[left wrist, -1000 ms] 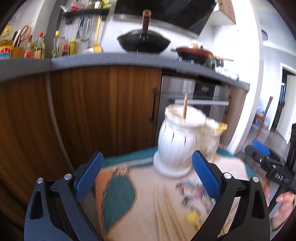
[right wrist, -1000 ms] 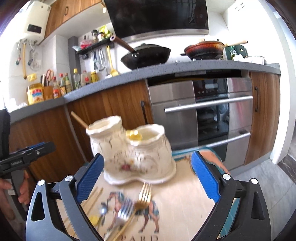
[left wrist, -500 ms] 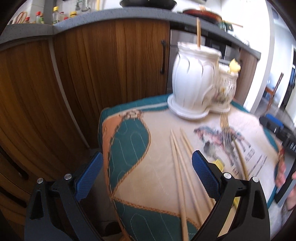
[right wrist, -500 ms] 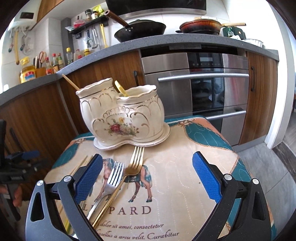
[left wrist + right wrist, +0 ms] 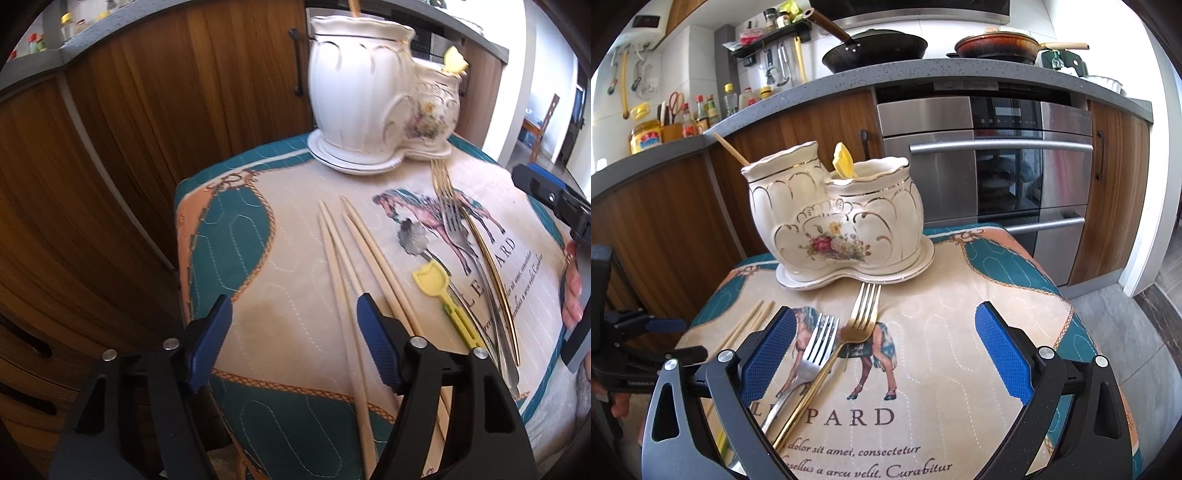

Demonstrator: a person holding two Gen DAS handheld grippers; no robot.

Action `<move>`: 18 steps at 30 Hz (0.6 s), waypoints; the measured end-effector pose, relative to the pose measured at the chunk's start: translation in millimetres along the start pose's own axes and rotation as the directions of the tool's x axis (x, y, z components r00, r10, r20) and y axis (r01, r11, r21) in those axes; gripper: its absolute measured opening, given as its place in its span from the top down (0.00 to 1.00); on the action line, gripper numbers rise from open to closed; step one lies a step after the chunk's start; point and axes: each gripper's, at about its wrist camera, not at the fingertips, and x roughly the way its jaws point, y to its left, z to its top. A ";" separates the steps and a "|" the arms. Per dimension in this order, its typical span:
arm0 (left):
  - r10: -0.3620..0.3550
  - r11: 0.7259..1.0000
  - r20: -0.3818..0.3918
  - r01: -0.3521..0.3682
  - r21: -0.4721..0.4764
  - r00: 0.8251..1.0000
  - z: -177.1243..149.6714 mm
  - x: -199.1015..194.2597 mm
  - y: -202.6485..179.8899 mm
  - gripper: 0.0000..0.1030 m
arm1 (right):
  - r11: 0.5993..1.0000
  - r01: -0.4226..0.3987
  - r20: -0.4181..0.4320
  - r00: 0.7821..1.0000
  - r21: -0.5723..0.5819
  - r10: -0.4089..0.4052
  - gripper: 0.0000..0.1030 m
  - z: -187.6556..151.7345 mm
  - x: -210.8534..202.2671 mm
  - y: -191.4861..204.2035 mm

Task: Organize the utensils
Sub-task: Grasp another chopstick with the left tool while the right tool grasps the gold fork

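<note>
A kitchen with wooden cabinet fronts, a steel oven (image 5: 993, 166) and a grey counter carrying two pans is filling the background. In front of it a teal and beige quilted cloth with a horse print (image 5: 295, 266) is covering the worktop.

The cream double-pot ceramic utensil holder with gold trim and flowers (image 5: 836, 218) is standing on its own saucer at the far edge of the cloth, upper middle in both views. One wooden stick is leaning out of its taller pot and a yellow plastic piece is poking out of the lower one.

In the left wrist view, four pale wooden chopsticks (image 5: 343, 266) are lying in the centre of the frame, running toward the bottom. To their right are lying a small yellow plastic spoon (image 5: 439, 291), a silver fork (image 5: 458, 236) and a gold fork (image 5: 487, 258).

The left hand-held gripper (image 5: 293, 343) is closing its jaws low over the cloth; the frames are showing only bare cloth between its blue pads, with the chopsticks passing just beside the right pad.

The right hand-held gripper (image 5: 886, 354) is hanging spread wide, the fork heads lying below its gap, untouched.
</note>
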 end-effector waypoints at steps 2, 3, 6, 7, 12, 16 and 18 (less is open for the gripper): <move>-0.009 1.000 -0.008 0.009 0.004 1.000 0.6 1.4 -2.2 0.39 | 1.000 0.000 0.001 1.000 -0.009 0.000 0.06 0.0 0.3 1.8; -0.007 1.000 -0.015 0.007 0.004 1.000 0.6 2.0 -3.1 0.40 | 1.000 0.001 0.001 1.000 -0.014 -0.001 0.06 -0.2 0.3 2.5; -0.016 1.000 -0.034 0.016 0.003 0.999 -0.4 3.6 -3.7 0.49 | 1.000 0.006 -0.003 1.000 -0.023 -0.006 0.06 0.0 0.9 4.7; -0.020 1.000 -0.040 0.020 0.004 0.999 -0.7 4.4 -4.4 0.51 | 1.000 0.008 -0.005 1.000 -0.024 -0.008 0.06 -0.3 1.0 4.6; -0.038 0.999 -0.050 0.038 0.008 0.998 -0.3 8.2 -7.5 0.60 | 0.997 0.033 -0.076 0.996 -0.063 -0.037 0.06 -3.1 6.7 9.9; -0.052 0.999 -0.039 0.051 -0.015 0.998 3.2 12.3 -5.4 0.69 | 0.997 -0.020 -0.172 0.985 -0.074 0.007 0.08 -8.4 15.5 18.2; -0.051 0.999 -0.032 0.051 -0.020 0.998 4.1 14.0 -4.2 0.76 | 0.995 -0.024 -0.192 0.981 -0.092 0.006 0.15 -10.6 17.8 23.0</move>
